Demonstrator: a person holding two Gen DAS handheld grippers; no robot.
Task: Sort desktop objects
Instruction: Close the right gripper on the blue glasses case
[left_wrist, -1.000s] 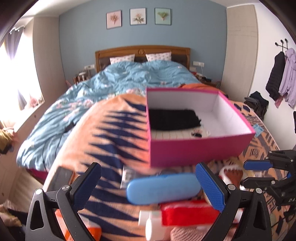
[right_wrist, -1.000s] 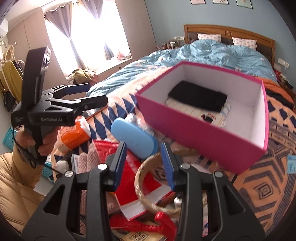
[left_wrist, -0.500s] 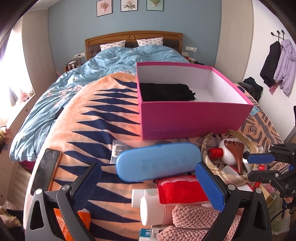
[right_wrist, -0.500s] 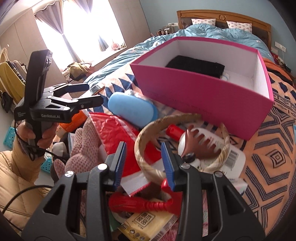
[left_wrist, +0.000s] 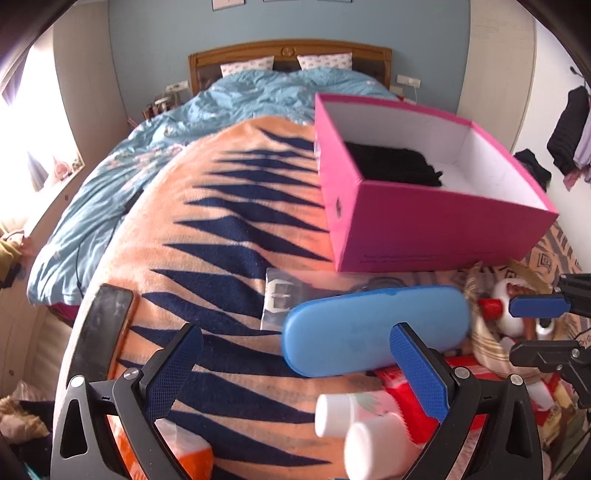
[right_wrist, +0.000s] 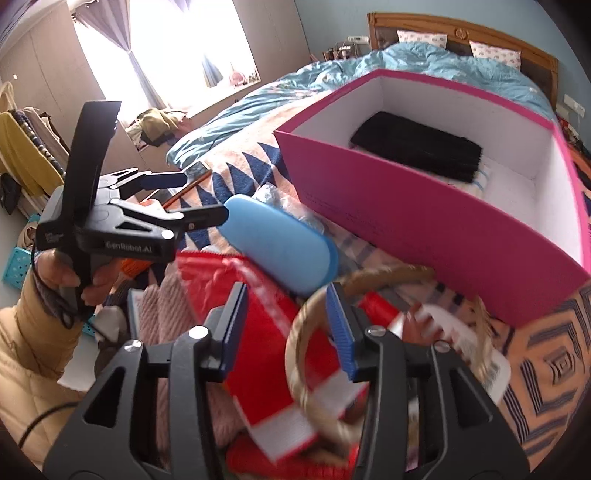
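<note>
Both tools are black plastic frames with silver screws and blue ribbed pads; the left tool (right_wrist: 177, 199) bears white lettering, gripped by a hand (right_wrist: 70, 277) in a tan quilted sleeve (right_wrist: 33, 354).

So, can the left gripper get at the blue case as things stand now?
Probably yes. The left gripper is open, and the blue case lies on top of the pile, its top uncovered. The case sits off toward the right finger, though.

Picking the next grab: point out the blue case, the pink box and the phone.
blue case (left_wrist: 373, 328): left wrist view, middle of its lid.
pink box (left_wrist: 436, 225): left wrist view, near outer wall.
phone (left_wrist: 101, 332): left wrist view, middle of its dark screen.
</note>
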